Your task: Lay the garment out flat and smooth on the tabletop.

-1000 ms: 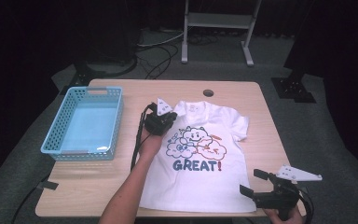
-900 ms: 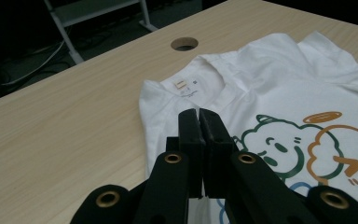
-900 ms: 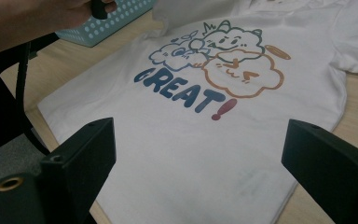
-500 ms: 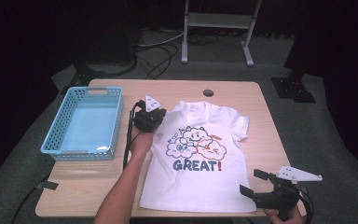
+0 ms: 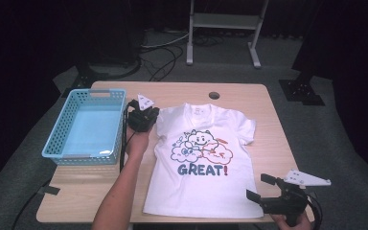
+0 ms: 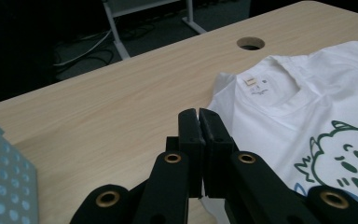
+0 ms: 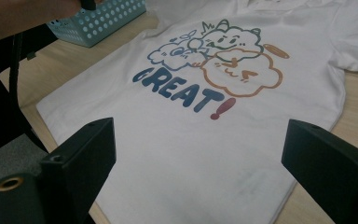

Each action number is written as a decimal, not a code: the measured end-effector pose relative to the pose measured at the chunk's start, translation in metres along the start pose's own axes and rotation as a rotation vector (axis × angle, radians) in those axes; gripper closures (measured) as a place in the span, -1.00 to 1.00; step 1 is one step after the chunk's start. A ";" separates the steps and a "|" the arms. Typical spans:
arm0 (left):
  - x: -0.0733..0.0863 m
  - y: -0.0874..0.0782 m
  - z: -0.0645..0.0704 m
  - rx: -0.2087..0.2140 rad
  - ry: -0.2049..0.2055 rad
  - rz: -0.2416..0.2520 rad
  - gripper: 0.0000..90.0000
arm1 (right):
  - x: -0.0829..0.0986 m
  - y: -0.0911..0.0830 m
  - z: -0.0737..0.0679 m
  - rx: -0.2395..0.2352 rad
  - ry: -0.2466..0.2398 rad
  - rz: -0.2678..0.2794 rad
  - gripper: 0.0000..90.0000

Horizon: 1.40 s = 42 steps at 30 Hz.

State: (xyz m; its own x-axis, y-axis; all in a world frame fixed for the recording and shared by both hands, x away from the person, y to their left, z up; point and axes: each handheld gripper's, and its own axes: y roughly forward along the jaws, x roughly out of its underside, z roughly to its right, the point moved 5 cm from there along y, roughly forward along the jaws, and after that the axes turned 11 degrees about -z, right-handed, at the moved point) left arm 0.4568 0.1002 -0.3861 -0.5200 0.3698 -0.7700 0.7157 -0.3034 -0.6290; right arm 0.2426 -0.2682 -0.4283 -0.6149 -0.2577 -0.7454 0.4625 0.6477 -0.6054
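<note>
Left tool (image 5: 143,115): we are holding its jaws pressed together, with nothing visibly between them, at the shirt's left sleeve edge.
Right tool (image 5: 264,188): we are keeping its jaws wide apart, hovering at the lower right hem corner.
White cotton T-shirt with cloud cartoon and "GREAT!" print (image 5: 202,167): lying flat on the pale wooden bench (image 5: 273,124), collar away from us, long axis running front to back.
Light blue perforated plastic basket (image 5: 84,127): sitting just beside the left tool.
Key relation: we are judging the hem corner nearest the right tool, slightly ahead and left of it.

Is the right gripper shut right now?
No, in the right gripper view the right gripper has its jaws standing wide apart over the T-shirt hem.
</note>
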 end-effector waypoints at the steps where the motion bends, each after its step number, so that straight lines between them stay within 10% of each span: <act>1: 0.000 0.000 -0.004 -0.016 -0.012 0.003 0.96 | 0.000 0.000 0.000 0.000 0.000 0.000 -0.79; 11: 0.006 0.002 -0.020 -0.083 -0.078 -0.009 0.95 | 0.000 0.001 0.001 -0.002 0.002 -0.003 -0.79; 17: 0.006 0.001 -0.025 -0.076 -0.170 0.012 0.54 | 0.001 0.002 0.002 -0.002 0.005 -0.005 -0.79; 42: 0.040 -0.046 0.027 0.129 -0.096 0.152 0.00 | -0.006 0.014 -0.008 0.006 -0.035 -0.037 -0.80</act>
State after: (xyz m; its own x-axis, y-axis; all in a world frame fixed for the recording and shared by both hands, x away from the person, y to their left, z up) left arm 0.3902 0.1050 -0.3911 -0.4569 0.2275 -0.8599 0.7270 -0.4615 -0.5084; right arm 0.2479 -0.2519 -0.4305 -0.6086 -0.3064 -0.7319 0.4440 0.6331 -0.6341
